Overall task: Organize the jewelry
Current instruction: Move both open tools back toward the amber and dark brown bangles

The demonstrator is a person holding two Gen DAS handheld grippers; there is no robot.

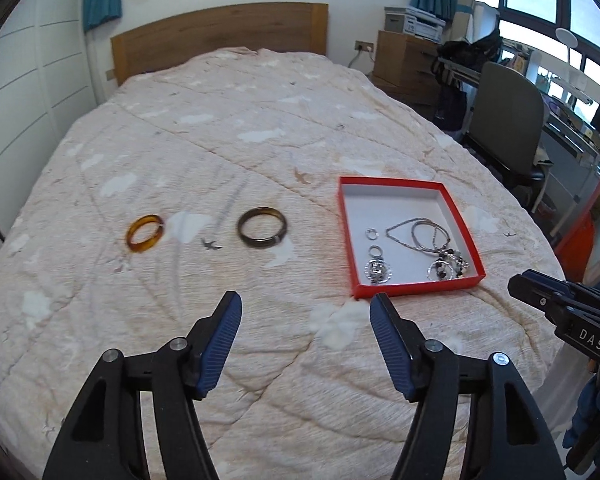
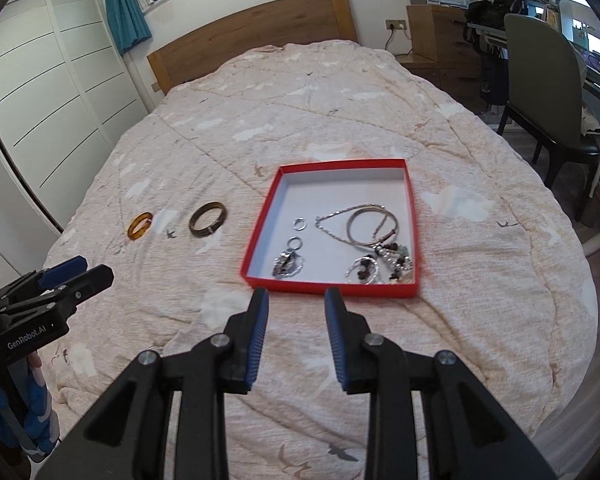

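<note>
A red box [image 1: 414, 290] [image 2: 256, 236] with a white inside lies on the bed. It holds necklaces [image 1: 428, 236] [image 2: 372, 226], pendants and small rings [image 2: 299, 223]. An amber bangle [image 1: 145, 233] [image 2: 140, 225] and a dark brown bangle [image 1: 262, 227] [image 2: 207, 219] lie on the quilt left of the box. My left gripper [image 1: 306, 308] is open and empty above the quilt, in front of the dark bangle. My right gripper [image 2: 296, 302] is open and empty just in front of the box's near edge.
The bed is covered by a pink quilt [image 1: 240, 128] with a wooden headboard [image 1: 220, 36] behind. A white wardrobe [image 2: 48, 92] stands at the left. A chair [image 2: 548, 92] and a desk stand at the right of the bed.
</note>
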